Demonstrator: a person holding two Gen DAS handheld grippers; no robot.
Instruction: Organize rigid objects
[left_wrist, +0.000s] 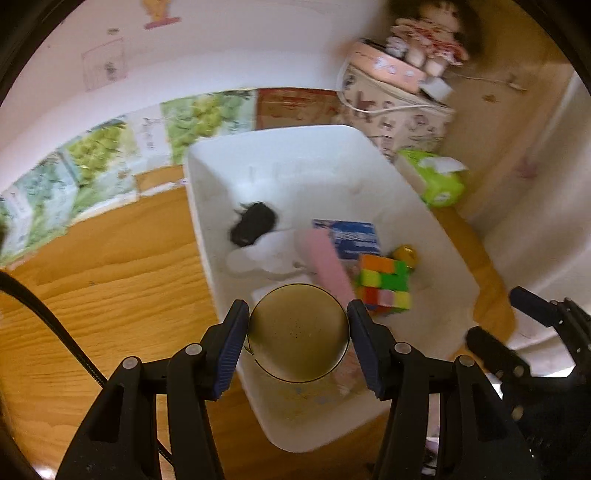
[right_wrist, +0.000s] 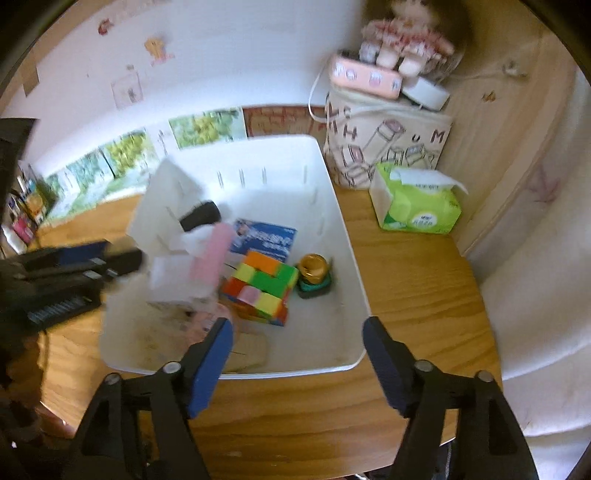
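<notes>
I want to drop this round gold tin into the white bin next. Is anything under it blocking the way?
Partly. The left gripper holds the gold tin over the white bin, above a pink block and cube puzzle. The far end looks bare.

One white bin (right_wrist: 347, 236), one colour cube (right_wrist: 262, 288), perhaps two gold-lidded jars (right_wrist: 313, 269).

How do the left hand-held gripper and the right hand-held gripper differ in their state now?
The left hand-held gripper is closed on a round gold tin; the right hand-held gripper holds nothing. The left one's jaws sit narrower; the right one's stand wide apart. Both have blue pads and point down over the white bin.
</notes>
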